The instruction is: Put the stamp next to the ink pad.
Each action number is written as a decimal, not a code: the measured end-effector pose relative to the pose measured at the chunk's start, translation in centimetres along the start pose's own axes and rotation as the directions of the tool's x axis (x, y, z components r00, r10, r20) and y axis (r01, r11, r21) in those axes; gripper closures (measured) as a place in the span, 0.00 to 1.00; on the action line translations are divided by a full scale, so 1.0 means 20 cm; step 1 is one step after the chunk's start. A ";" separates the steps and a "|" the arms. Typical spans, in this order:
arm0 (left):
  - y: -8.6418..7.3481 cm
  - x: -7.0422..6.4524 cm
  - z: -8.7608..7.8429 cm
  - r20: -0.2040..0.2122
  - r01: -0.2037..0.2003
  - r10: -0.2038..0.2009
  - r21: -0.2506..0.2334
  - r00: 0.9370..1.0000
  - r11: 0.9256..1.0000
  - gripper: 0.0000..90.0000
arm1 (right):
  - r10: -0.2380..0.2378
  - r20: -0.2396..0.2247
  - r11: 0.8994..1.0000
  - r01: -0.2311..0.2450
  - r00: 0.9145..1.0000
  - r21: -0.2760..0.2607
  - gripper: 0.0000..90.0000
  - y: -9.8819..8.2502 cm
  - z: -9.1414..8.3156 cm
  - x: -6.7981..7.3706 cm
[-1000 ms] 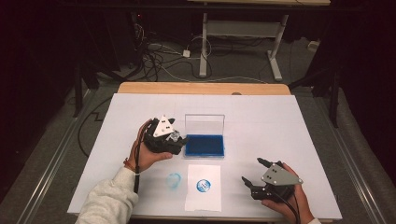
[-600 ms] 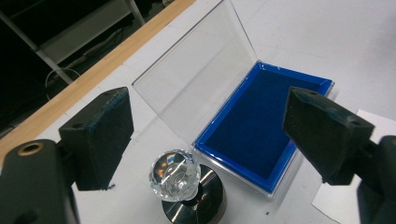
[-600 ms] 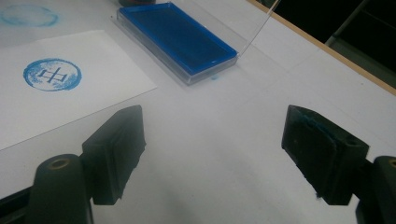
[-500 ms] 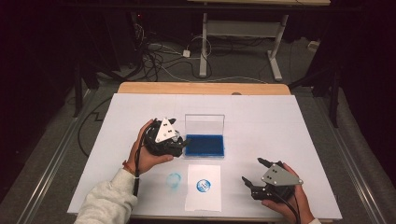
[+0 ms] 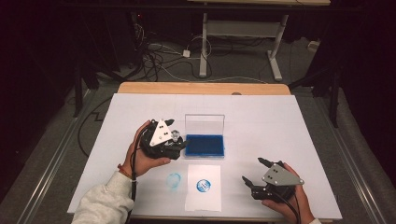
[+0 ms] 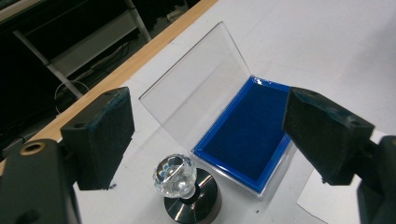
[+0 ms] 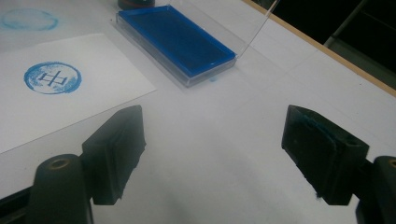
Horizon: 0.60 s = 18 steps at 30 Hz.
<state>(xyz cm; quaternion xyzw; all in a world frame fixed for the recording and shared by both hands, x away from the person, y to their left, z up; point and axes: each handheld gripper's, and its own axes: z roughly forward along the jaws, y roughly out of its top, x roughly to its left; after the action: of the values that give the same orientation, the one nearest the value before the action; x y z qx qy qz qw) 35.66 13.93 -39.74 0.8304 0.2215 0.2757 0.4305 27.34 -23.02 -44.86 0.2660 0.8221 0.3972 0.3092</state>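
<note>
The left gripper [image 6: 205, 135] hangs wide open at frame centre – holding nothing – above the clear crystal-knobbed stamp with a black base [image 6: 180, 184], standing just beside the open blue ink pad case [image 6: 247, 135]. The right gripper [image 7: 224, 149] gapes empty, lower right.

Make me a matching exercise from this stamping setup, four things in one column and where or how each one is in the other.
Things:
1. crystal-handled stamp
2. ink pad case
3. sheet of paper
4. right gripper

States:
A. lid raised, blue pad exposed
B. bears a round blue print
C. open, holding nothing
D. standing beside the case, between open jaws

Pairs: 1-D, 2-A, 3-B, 4-C
</note>
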 end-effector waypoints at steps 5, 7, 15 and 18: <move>-0.01 -0.01 -0.02 0.004 -0.005 0.006 -0.003 1.000 1.000 0.18 | 0.002 0.004 1.000 -0.002 1.000 -0.002 0.24 0.00 0.00 0.00; -0.01 -0.02 -0.03 -0.001 -0.009 0.009 -0.007 1.000 1.000 0.18 | 0.000 0.005 1.000 0.000 1.000 -0.003 0.24 0.00 0.00 0.00; -0.01 -0.05 -0.05 0.007 -0.022 0.023 -0.015 1.000 1.000 0.18 | 0.002 0.012 1.000 -0.002 1.000 -0.005 0.24 0.00 -0.01 0.00; -0.02 -0.06 -0.05 0.005 -0.030 0.030 -0.006 1.000 1.000 0.18 | 0.001 0.013 1.000 -0.001 1.000 -0.008 0.24 0.00 -0.01 0.00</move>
<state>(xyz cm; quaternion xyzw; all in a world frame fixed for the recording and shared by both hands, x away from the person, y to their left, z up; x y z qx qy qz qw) 33.97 13.99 -39.82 0.8331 0.2071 0.2804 0.4294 27.25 -23.12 -44.68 0.2679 0.8184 0.3990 0.3151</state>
